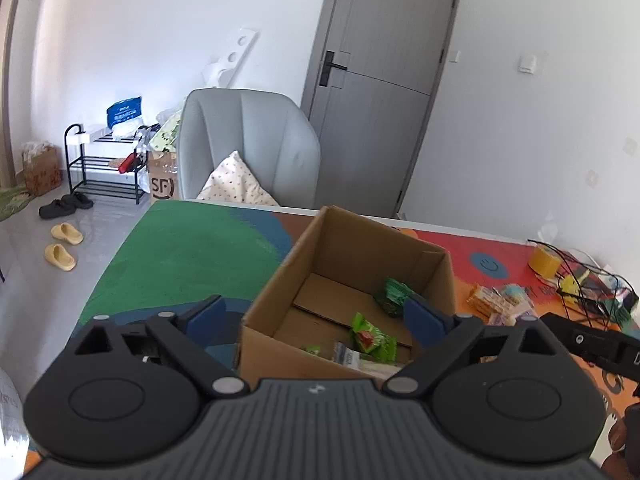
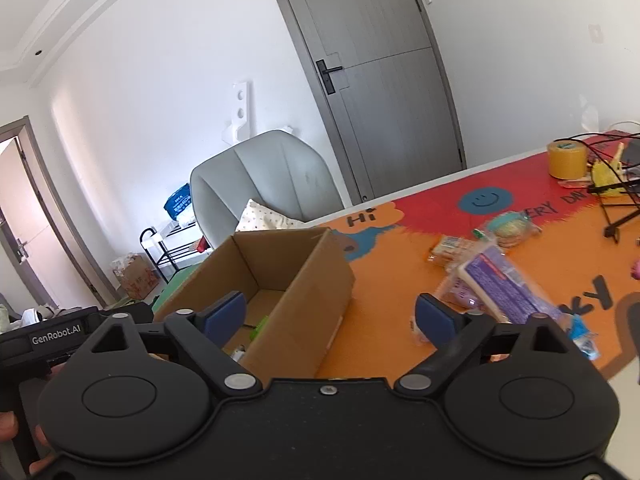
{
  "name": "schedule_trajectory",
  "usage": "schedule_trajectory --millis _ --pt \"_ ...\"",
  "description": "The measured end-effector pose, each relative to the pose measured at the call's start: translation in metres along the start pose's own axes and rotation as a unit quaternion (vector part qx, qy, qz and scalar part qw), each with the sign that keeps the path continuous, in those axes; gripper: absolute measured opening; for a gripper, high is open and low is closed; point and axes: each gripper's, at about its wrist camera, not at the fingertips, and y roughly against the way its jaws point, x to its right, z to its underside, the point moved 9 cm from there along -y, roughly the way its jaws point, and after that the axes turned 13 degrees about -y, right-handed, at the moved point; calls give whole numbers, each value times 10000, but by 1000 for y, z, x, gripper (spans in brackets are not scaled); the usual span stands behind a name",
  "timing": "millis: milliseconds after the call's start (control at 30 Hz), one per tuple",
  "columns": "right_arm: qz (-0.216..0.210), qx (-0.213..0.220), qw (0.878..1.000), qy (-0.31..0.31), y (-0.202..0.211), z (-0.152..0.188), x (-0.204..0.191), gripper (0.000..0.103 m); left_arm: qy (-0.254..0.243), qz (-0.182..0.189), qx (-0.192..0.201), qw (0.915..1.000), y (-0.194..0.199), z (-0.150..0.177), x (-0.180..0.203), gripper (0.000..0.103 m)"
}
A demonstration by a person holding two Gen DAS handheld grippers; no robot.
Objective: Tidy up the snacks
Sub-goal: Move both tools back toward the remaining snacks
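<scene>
Hovering with its blue-padded fingers spread wide and nothing between them, the left gripper (image 1: 316, 316) hangs above the near edge of an open cardboard box (image 1: 276, 280) on a brightly painted table mat (image 1: 188, 256). Inside the box, just ahead of the fingers, lie a bright green snack packet (image 1: 372, 338) with a red mark on it, a darker green packet (image 1: 394, 294) against the far right wall beside the right pad, and a pale wrapped item (image 1: 352, 356) near the front wall. The box is plain brown, with its top open and its bottom flaps visible.

The right gripper (image 2: 332, 316) is likewise spread apart and empty, held over the orange part of the mat with its left pad in front of the box's open top and its right pad near a pile of snacks still on the table. That pile sits to the right of the box, apart from it: a purple-labelled packet (image 2: 504, 284) in clear wrap close to the right pad, a packet of pale crackers (image 2: 450, 250) beyond it, and a round pastel-coloured wrapped snack (image 2: 510, 228) farther back. A roll of yellow tape (image 2: 566, 158) and tangled black cables (image 2: 612, 184) occupy the far end of the table. A grey armchair (image 1: 248, 140) with a spotted cushion stands behind the table, before a grey door (image 1: 384, 72).
</scene>
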Motion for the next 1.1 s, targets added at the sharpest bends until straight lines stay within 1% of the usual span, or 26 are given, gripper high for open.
schedule_trajectory --millis 67,167,367,467,667,733,833,900,1000,1067,1100 --pt "6 -1 10000 -30 6 -1 5 99 -103 5 20 9999 2 0 8 101" --pt "85 5 10000 -46 16 -3 16 103 -189 139 -9 9997 4 0 23 103" --pt "254 -14 9996 -138 32 -6 39 103 -300 370 -6 9989 7 1 48 103" --pt "318 36 9993 -214 42 -9 52 103 -338 602 -30 9976 9 2 64 103" --pt "463 173 9980 -400 58 -13 79 103 -692 908 73 9934 14 1 103 103" --pt "518 212 9976 -408 61 -13 87 103 -754 1017 34 9920 13 3 115 103" --pt "586 248 9970 -443 65 -14 100 103 -844 1074 18 9906 11 5 130 103" --pt "610 265 9965 -515 68 -13 109 103 -915 1173 -75 9888 7 8 141 103" --pt "629 295 9956 -630 70 -13 124 101 -1023 1287 -100 9864 5 13 157 103" --pt "684 324 9945 -729 70 -13 134 91 -1133 1338 -44 9845 4 15 169 103" --pt "695 312 9941 -777 69 -12 139 89 -1176 1372 -39 9835 2 17 174 103"
